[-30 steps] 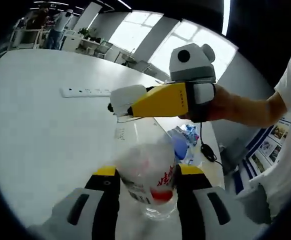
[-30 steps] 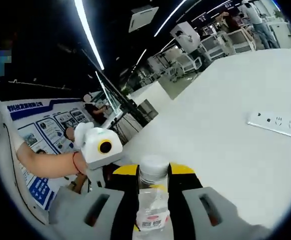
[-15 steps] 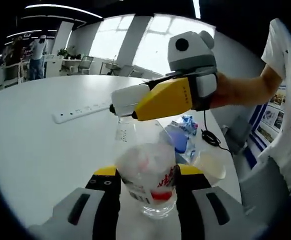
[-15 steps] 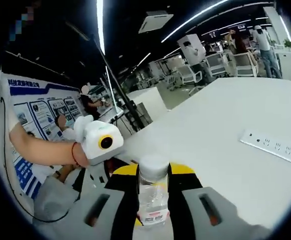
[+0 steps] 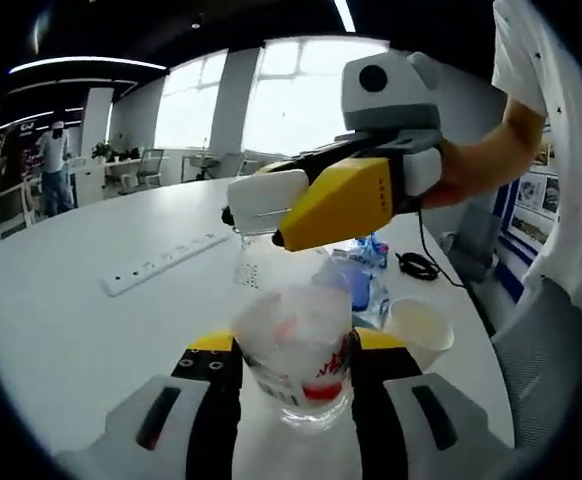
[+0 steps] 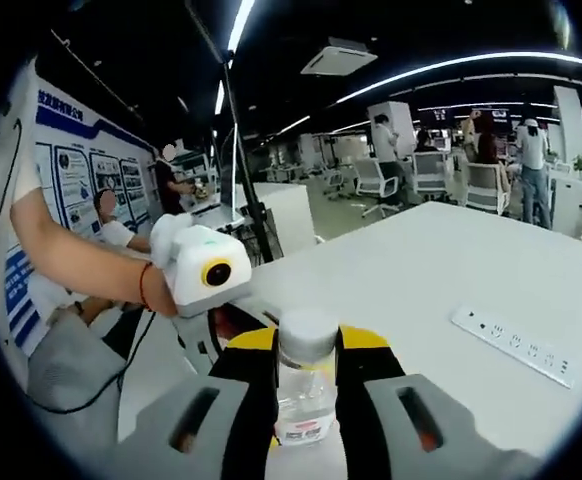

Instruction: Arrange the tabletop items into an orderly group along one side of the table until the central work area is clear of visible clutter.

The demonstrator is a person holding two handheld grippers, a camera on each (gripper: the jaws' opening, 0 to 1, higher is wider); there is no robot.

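A clear plastic water bottle point(image 5: 296, 350) with a red and white label is held above the white table point(image 5: 61, 330). My left gripper point(image 5: 296, 368) is shut on its base, and the bottle points away from it. From the right, my right gripper point(image 5: 241, 218) reaches in and is shut on the bottle's neck. In the right gripper view the bottle's white cap point(image 6: 308, 330) and neck stand between the yellow-and-black jaws of my right gripper point(image 6: 306, 352). A person's hand holds the left gripper point(image 6: 216, 318) just left of it.
A white power strip point(image 5: 166, 265) point(image 6: 516, 345) lies on the table. A paper cup point(image 5: 421, 330), blue crumpled packaging point(image 5: 356, 278) and a black cable point(image 5: 416, 265) sit near the right edge. People and office chairs point(image 6: 426, 175) stand beyond the table.
Both views have swung and levelled as the hands turned. The bottle stays clamped between the two grippers. The paper cup has come into the left gripper view.
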